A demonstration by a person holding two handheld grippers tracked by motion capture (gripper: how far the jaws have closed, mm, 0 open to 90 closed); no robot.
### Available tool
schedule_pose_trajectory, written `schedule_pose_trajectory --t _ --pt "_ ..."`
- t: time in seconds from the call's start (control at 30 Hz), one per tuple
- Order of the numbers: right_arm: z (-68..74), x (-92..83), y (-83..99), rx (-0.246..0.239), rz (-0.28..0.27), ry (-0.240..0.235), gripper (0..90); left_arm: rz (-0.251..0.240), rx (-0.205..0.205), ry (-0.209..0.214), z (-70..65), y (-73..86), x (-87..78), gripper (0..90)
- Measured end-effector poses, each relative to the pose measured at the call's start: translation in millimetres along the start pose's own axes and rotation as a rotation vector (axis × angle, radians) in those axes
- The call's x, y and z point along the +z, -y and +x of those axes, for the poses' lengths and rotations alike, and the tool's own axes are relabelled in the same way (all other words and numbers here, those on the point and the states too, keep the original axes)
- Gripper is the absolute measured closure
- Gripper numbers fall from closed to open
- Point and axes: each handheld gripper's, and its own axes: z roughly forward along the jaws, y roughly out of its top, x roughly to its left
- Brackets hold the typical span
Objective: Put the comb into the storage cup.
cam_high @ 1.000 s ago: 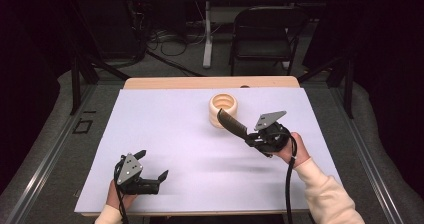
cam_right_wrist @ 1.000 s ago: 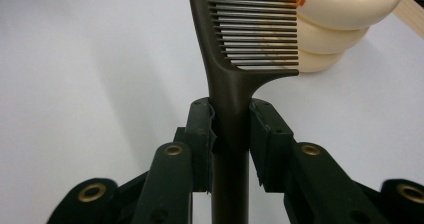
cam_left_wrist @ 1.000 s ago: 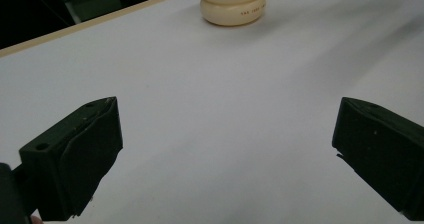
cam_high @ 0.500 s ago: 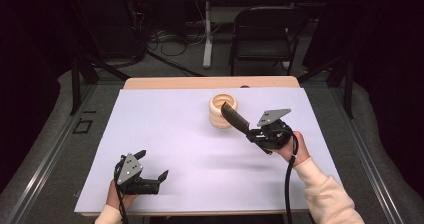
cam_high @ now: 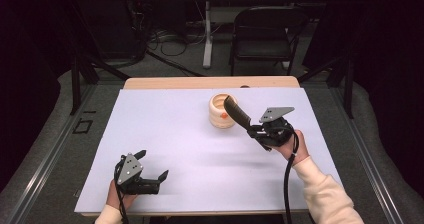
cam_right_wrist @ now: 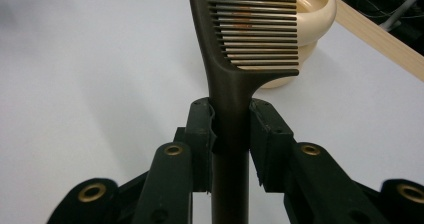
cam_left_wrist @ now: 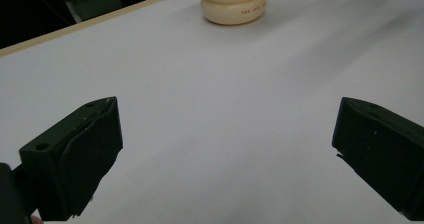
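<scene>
So the right hand-held gripper (cam_high: 248, 128) has the brown comb (cam_high: 236, 112) clamped by its handle, tip over the cream cup (cam_high: 220, 113) near the bench's far edge. Dropping it in is left; left hand-held gripper (cam_high: 152, 173) gapes empty.

Table (cam_high: 165, 134) runs across the middle, a chair (cam_high: 265, 34) on the floor behind its far edge. Cup (cam_high: 222, 112) stands on the table right of centre, toward the far edge. Right gripper (cam_high: 252, 130) sits just right of the cup and nearer the person, raised off the surface, jaws clamped on the handle of a comb (cam_high: 236, 112). Comb slants up and left, its toothed end over the cup's rim. Left gripper (cam_high: 152, 171) rests near the front left edge, well apart from the cup, jaws spread, nothing between them.
</scene>
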Motion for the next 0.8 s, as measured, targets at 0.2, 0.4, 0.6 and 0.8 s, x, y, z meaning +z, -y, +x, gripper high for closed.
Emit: schedule_pose_trajectory --t 0.2,0.4,0.6,0.8 --pt "-1.1 1.7 -1.0 0.010 -0.018 0.009 72.3 -0.002 -0.002 0.000 -0.4 0.0 -0.1 0.0" --pt "-2.7 1.3 -2.9 0.022 -0.044 0.021 72.3 -0.001 0.000 0.000 -0.3 -0.1 0.3 0.0" --pt "-3.8 2.1 -3.7 0.028 -0.057 0.028 72.3 -0.001 0.001 -0.001 -0.1 -0.1 0.0 0.0" --pt "-4.9 2.3 -4.6 0.032 -0.073 0.035 72.3 -0.001 -0.001 -0.002 -0.2 0.0 0.0 0.0"
